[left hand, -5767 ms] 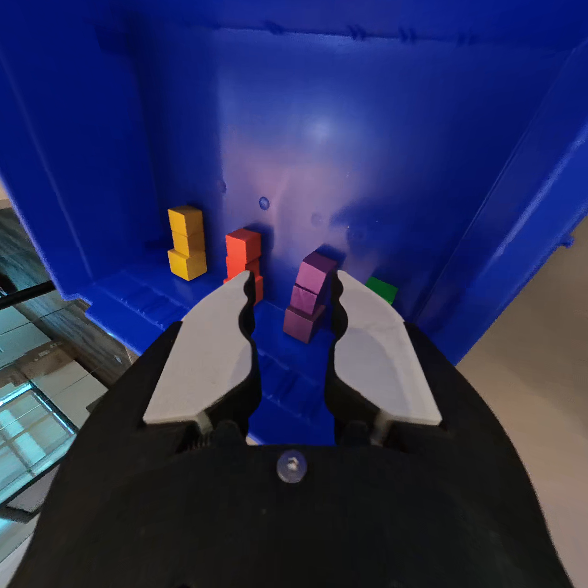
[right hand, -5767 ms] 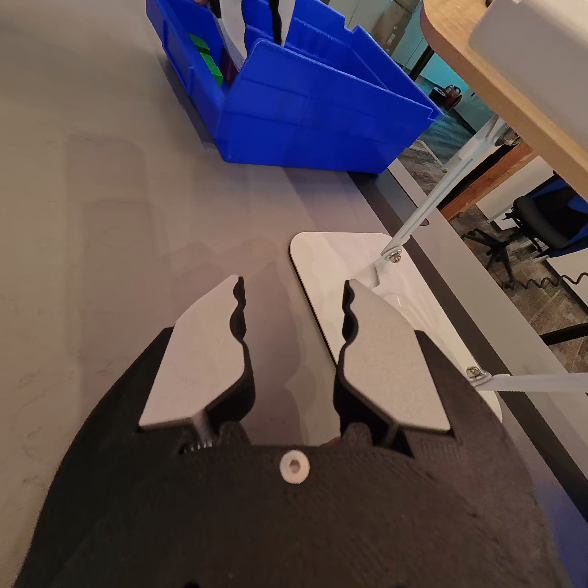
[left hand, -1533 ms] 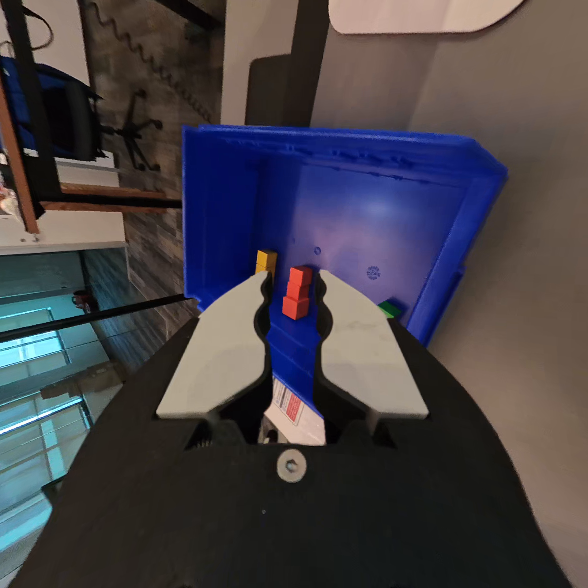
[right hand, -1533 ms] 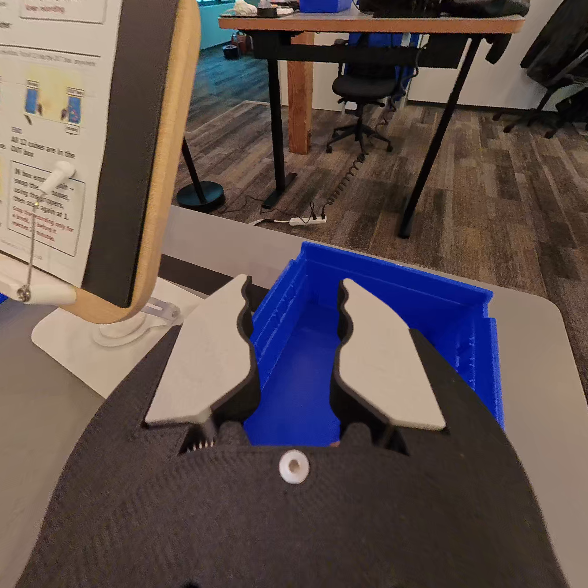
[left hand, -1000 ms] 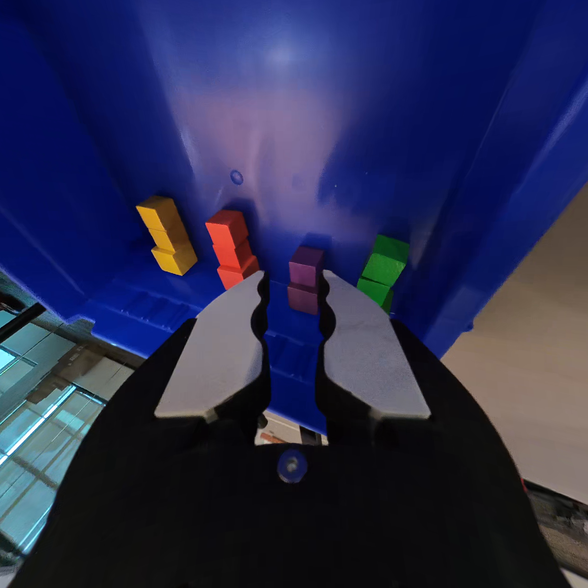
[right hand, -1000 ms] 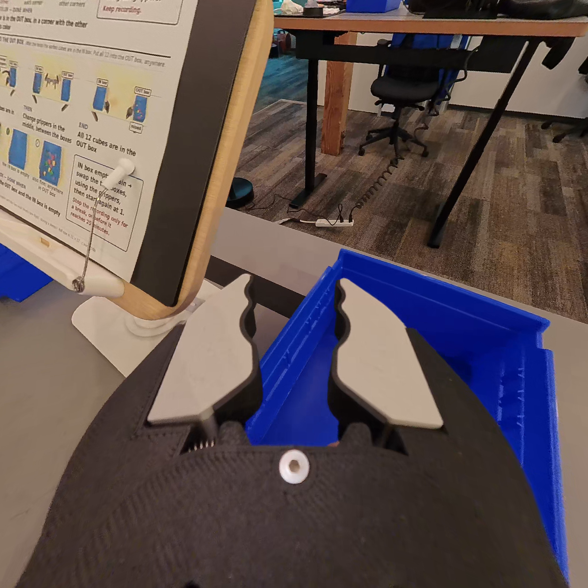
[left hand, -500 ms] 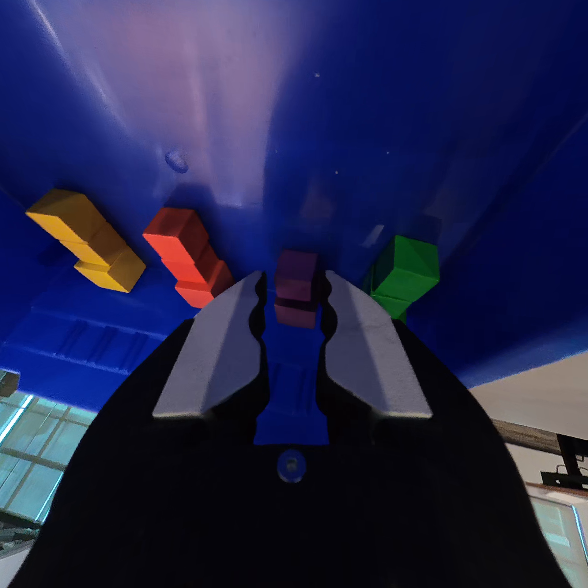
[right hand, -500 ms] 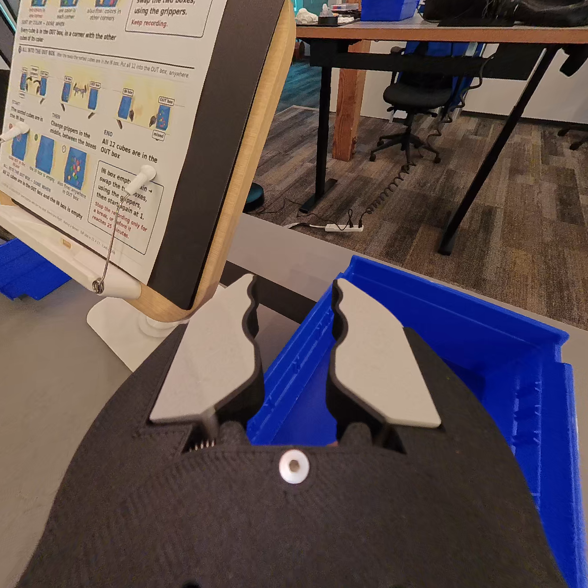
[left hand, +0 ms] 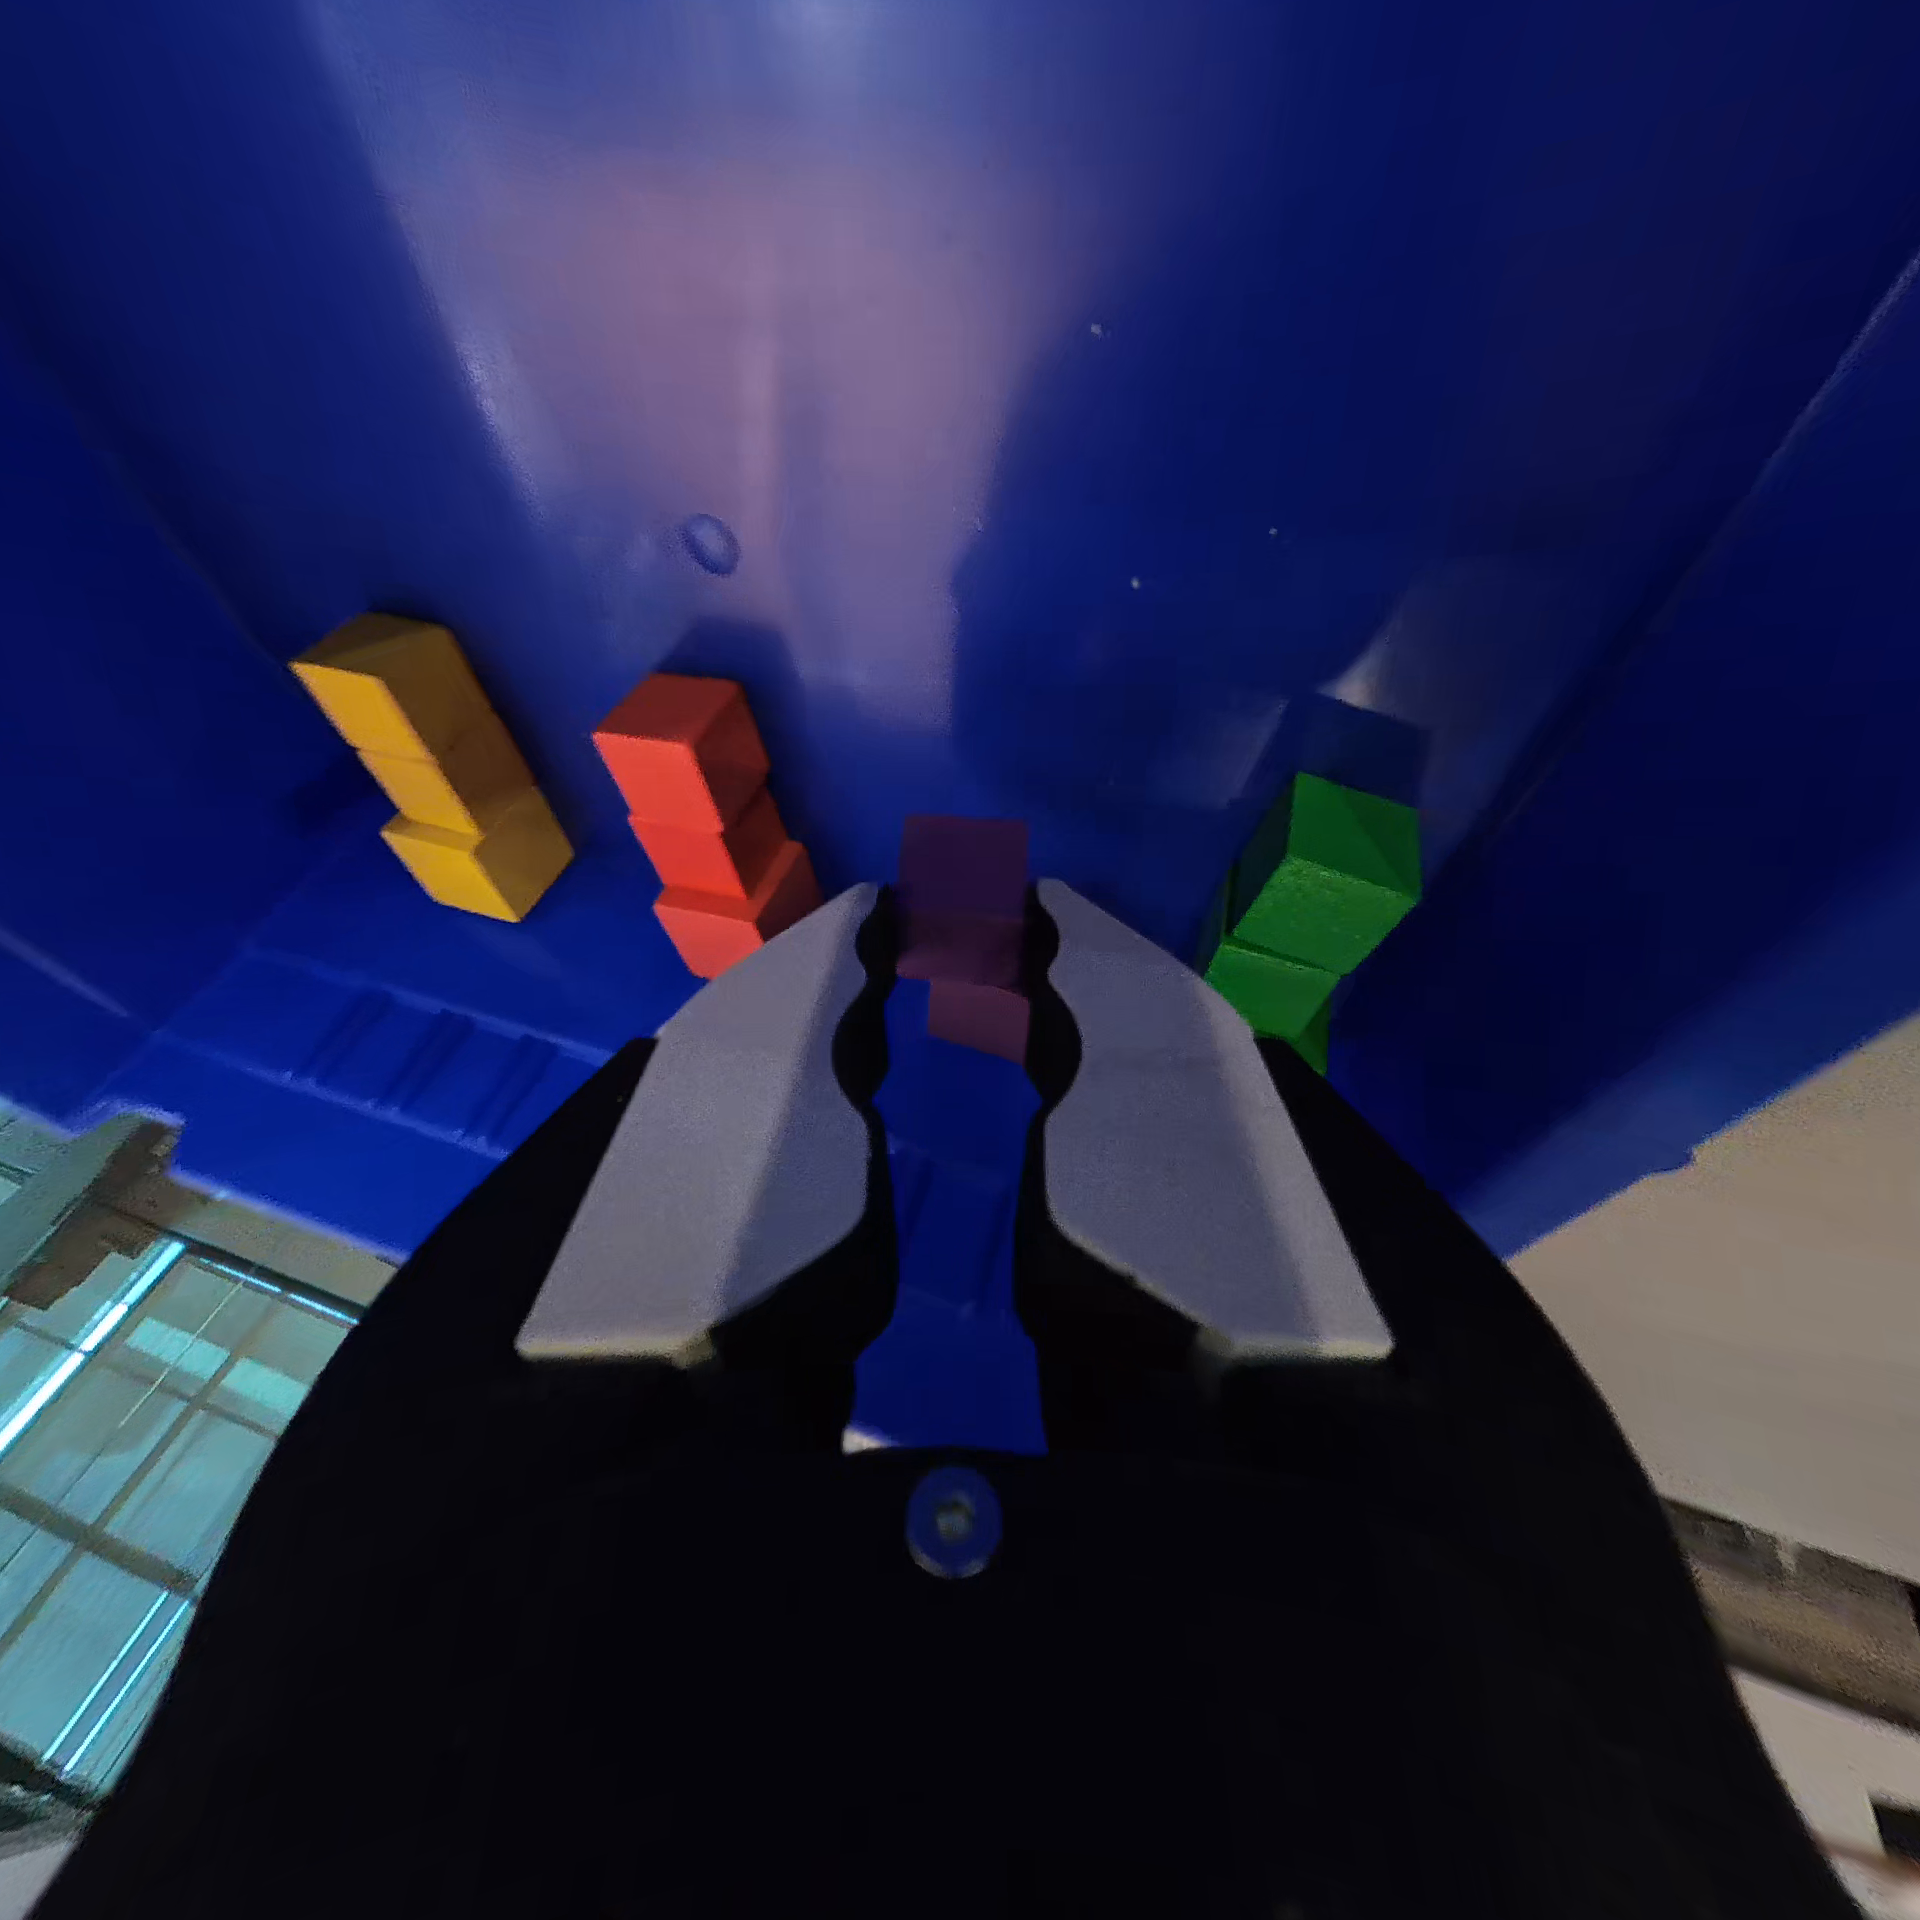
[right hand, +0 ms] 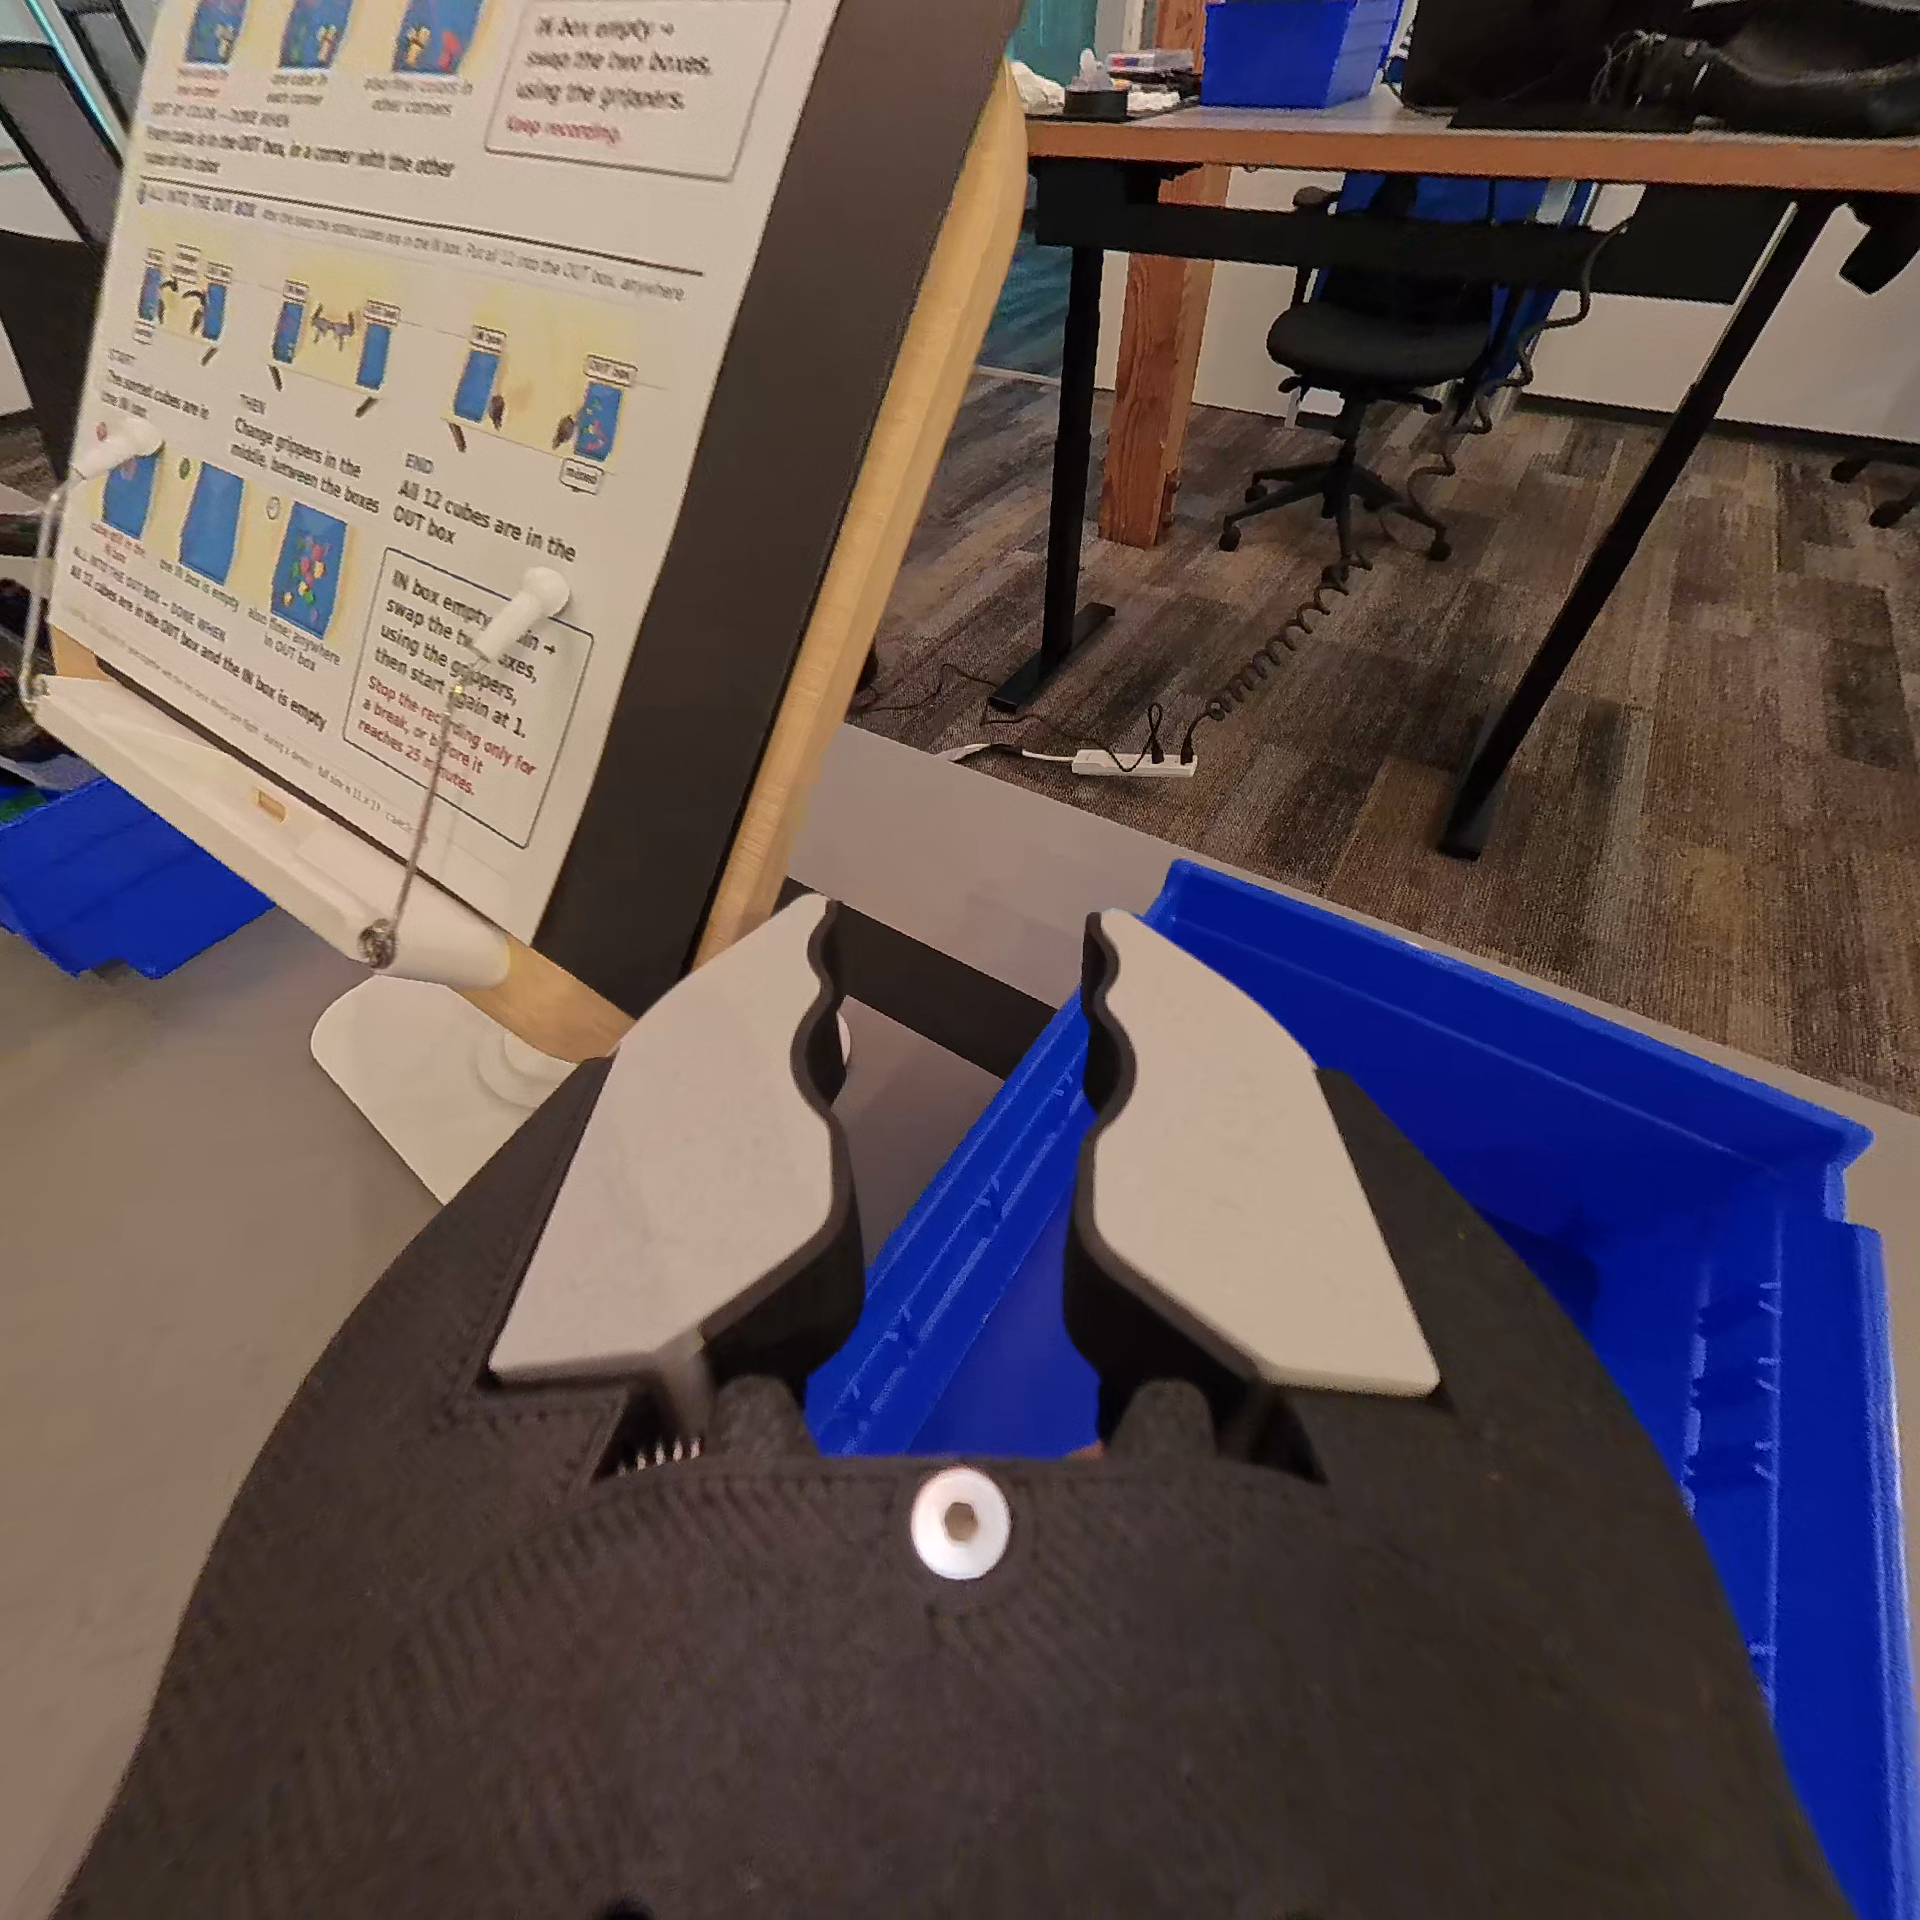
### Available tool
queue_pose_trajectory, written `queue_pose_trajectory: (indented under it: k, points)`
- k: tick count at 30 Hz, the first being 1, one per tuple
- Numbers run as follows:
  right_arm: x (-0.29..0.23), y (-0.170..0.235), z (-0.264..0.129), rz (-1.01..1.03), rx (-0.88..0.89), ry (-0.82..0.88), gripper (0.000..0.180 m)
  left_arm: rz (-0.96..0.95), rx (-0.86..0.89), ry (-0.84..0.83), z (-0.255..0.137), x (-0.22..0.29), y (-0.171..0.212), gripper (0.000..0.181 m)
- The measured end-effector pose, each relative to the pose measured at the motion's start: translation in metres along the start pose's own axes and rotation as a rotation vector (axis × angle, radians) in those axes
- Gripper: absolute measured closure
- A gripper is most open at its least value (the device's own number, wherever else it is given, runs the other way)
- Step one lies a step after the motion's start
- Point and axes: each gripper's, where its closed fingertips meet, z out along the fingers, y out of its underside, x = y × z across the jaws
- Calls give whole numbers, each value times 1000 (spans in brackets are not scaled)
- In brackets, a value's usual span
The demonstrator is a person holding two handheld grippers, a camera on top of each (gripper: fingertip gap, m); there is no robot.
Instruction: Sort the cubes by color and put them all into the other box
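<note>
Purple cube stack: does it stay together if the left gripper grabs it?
Likely not. The purple cube stack is visibly offset, so loose cubes may topple. The left gripper straddles only part of it. Flat faces suggest a firm, non-rolling grip.

Printed text and small diagrams are borne by a white sheet (right hand: 416,416) clipped on a stand, left of the blue box (right hand: 1558,1143).

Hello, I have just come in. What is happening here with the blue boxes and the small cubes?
A person works a handheld gripper in each hand. The left gripper is inside a blue box where cubes stand sorted by color: yellow cubes, red cubes, purple cubes, green cubes. Its fingers flank the purple cubes; contact is unclear. The right gripper hangs open over the rim of the other blue box.
</note>
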Motion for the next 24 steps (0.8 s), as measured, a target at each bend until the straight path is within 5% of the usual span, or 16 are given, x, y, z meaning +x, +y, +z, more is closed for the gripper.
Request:
queue_pose_trajectory:
  k: [1, 8, 15, 24]
  points:
    - [-2, -3, -1, -5, 7, -4, 136, -12, 35, -15, -7, -1, -3, 158]
    - [-44, -44, -25, -172, 139, -56, 133, -46, 277, -39, -69, 8, -18, 158]
    - [-157, -85, -59, -659, 369, -131, 140, -3, 534, 110, -143, 39, -46, 159]
    - [-327, -38, -44, -1036, 519, -349, 135, 148, 843, 277, -221, 98, -108, 159]
